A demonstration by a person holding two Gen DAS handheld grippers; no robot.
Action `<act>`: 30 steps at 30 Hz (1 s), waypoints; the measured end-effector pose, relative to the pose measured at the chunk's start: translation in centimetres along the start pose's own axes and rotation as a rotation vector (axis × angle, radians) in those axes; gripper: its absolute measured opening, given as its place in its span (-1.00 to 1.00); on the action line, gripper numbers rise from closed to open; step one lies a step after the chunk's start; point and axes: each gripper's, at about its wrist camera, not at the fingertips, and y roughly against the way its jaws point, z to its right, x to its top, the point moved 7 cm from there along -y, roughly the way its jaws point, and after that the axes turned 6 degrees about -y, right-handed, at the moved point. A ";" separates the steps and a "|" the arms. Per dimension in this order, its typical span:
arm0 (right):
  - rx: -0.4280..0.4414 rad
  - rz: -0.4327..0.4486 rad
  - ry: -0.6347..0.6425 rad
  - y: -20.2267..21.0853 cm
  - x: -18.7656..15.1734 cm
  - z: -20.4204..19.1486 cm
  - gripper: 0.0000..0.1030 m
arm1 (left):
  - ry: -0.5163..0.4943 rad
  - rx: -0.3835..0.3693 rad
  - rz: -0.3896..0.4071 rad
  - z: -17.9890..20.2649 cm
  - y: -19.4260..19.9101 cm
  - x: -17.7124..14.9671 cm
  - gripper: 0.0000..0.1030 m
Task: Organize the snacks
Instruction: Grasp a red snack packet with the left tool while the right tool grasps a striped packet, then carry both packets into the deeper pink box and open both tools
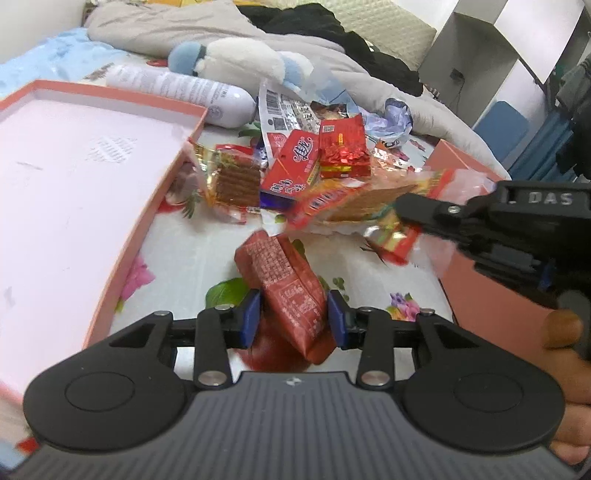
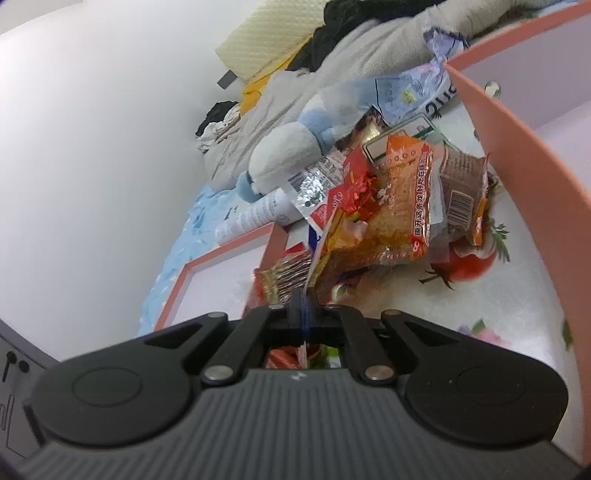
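Observation:
My left gripper [image 1: 293,315] is shut on a dark red snack packet [image 1: 284,280], its blue pads pressing both sides, above the floral sheet. From the right, my right gripper [image 1: 408,212] holds an orange-and-clear cracker packet [image 1: 347,203] lifted off the pile. In the right wrist view this gripper [image 2: 301,312] is shut on that cracker packet's [image 2: 391,221] thin edge. A pile of snacks lies beyond: a red box [image 1: 291,166], a red foil packet [image 1: 343,147], and a wafer packet [image 1: 236,177].
An open pink box [image 1: 173,162] lies at the left and a second pink box [image 1: 491,295] at the right. Behind the pile are a white bottle [image 1: 184,92], a plush toy [image 1: 240,62] and a grey blanket [image 1: 155,29]. A hand [image 1: 565,332] holds the right gripper.

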 end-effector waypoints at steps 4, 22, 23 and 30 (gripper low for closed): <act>-0.011 0.034 0.026 3.0 -0.1 -0.4 -0.94 | 0.011 0.018 -0.007 0.6 1.8 -0.9 -0.16; -0.186 0.120 0.175 11.1 -1.6 1.7 -0.94 | 0.059 0.047 -0.005 2.8 5.0 -3.0 -0.21; -0.191 0.116 0.186 11.3 -2.1 1.9 -0.94 | 0.061 0.046 -0.008 2.9 5.1 -3.2 -0.21; -0.257 0.074 0.243 10.1 -3.3 2.5 -0.94 | 0.079 -0.003 -0.042 3.0 4.3 -3.7 -0.21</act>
